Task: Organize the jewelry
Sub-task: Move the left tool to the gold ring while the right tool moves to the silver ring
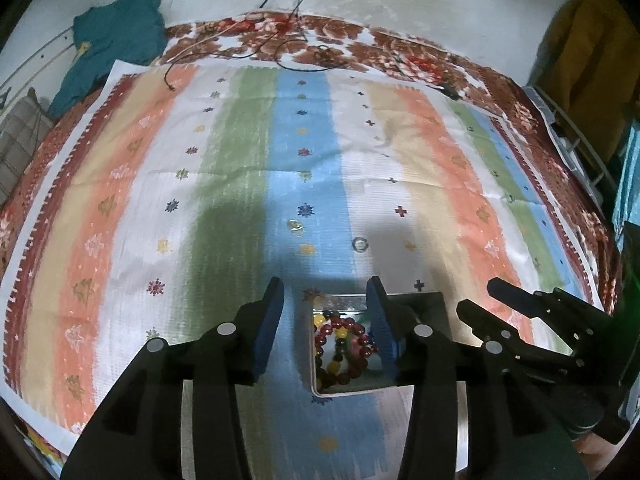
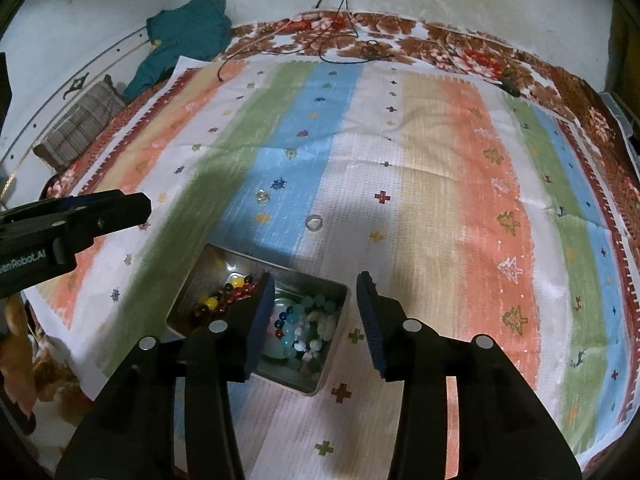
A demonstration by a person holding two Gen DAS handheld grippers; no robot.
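Observation:
A metal tin [image 2: 208, 258] sits on the striped cloth and holds beaded bracelets: red and yellow beads [image 2: 224, 296] on its left side, pale blue and white beads [image 2: 308, 328] on its right. The tin also shows in the left wrist view [image 1: 340, 302] with the red beads [image 1: 352, 344]. A silver ring [image 2: 313, 222] [image 1: 360, 244] and a small clear jewel [image 2: 262, 196] [image 1: 297, 227] lie loose on the cloth beyond the tin. My left gripper [image 1: 326, 292] is open and empty above the tin's far edge. My right gripper [image 2: 316, 284] is open and empty over the tin's right side.
The striped cloth [image 2: 460, 200] covers a floral blanket [image 2: 440, 48]. A teal garment [image 2: 184, 40] and a plaid cushion [image 2: 80, 128] lie at the far left. Black cables [image 2: 340, 40] trail at the back. The other gripper shows at each view's side [image 1: 540, 312] [image 2: 80, 216].

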